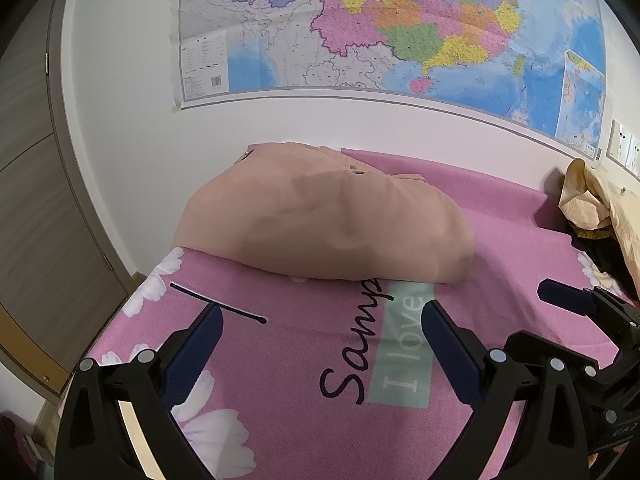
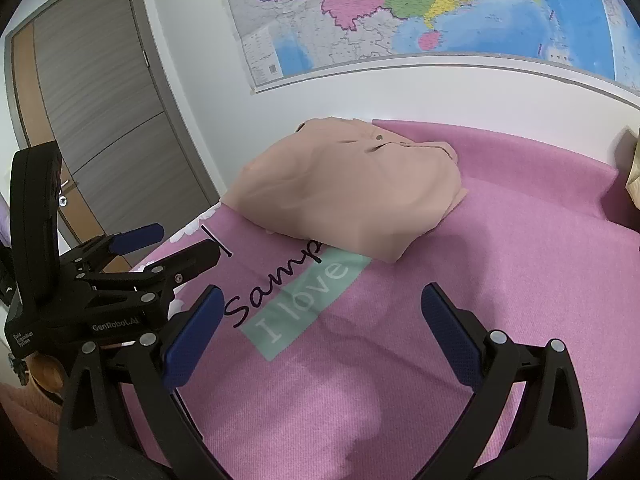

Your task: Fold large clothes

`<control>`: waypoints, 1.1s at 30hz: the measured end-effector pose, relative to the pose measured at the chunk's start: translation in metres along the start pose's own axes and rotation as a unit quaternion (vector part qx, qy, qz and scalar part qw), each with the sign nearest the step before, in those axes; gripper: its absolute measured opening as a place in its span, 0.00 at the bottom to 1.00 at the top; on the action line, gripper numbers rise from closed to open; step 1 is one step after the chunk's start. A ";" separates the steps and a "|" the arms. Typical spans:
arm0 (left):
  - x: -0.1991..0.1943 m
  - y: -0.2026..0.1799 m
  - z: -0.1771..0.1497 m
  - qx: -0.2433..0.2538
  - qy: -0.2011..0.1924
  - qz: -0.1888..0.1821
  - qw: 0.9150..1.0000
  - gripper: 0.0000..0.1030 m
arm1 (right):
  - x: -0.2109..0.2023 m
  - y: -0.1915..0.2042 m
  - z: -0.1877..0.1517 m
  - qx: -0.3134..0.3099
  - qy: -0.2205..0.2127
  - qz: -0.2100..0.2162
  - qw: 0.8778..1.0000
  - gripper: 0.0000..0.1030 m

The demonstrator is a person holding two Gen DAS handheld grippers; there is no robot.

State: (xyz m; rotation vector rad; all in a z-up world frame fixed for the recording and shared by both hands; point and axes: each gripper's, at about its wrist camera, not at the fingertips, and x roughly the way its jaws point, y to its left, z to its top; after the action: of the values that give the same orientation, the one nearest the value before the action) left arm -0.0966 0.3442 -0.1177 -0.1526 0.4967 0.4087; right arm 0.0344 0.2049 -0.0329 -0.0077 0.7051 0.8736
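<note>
Nearest the cameras, the left tongs (image 1: 320, 328) and the right tongs (image 2: 322, 312) both hovered spread wide and empty above the pink printed cover (image 2: 500, 280), side by side, neither touching cloth. Whether that cover dressed a bed or a worktop could not be told. Beyond the lettering, the peach garment (image 1: 324, 224) lay as a compact folded bundle toward the far left corner of the cover, its near edge overlapping the print and a button showing on its far side. To the far right, a heap of tan and dark clothes (image 1: 596, 208) sat against the wall, under the map (image 1: 400, 28).

By the look of it, this garment's folding was finished or nearly so. The next move probably called for either tidying the bundle or reaching right to draw a fresh piece from the heap and spread it flat.
</note>
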 end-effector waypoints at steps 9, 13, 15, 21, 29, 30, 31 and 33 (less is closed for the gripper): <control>0.000 -0.001 -0.001 0.000 0.003 0.000 1.000 0.93 | 0.000 -0.001 -0.001 0.002 0.001 0.000 1.000 0.94; 0.001 -0.002 -0.002 0.001 0.003 -0.001 1.000 0.93 | 0.000 -0.002 -0.001 0.002 0.001 0.002 1.000 0.94; 0.001 -0.003 -0.002 0.002 0.003 -0.001 1.000 0.93 | 0.000 -0.001 -0.001 0.003 0.001 -0.002 1.000 0.94; 0.002 -0.003 -0.002 0.001 0.004 0.001 1.000 0.93 | 0.001 0.000 0.000 0.003 0.000 -0.002 1.000 0.94; 0.003 -0.003 -0.003 0.002 0.006 0.001 1.000 0.93 | 0.001 0.000 0.000 0.005 0.000 -0.001 1.000 0.94; 0.003 -0.003 -0.003 0.002 0.006 0.001 1.000 0.93 | 0.000 0.000 0.000 0.005 0.000 0.000 1.000 0.94; 0.003 -0.003 -0.003 0.001 0.006 0.001 1.000 0.93 | 0.000 -0.001 0.000 0.005 0.000 0.002 1.000 0.94; 0.003 -0.003 -0.003 0.001 0.006 0.000 1.000 0.93 | 0.001 -0.001 0.000 0.005 0.001 0.001 1.000 0.94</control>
State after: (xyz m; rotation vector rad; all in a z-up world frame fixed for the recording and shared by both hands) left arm -0.0947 0.3421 -0.1217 -0.1530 0.5091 0.4077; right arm 0.0358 0.2045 -0.0339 0.0018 0.7109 0.8727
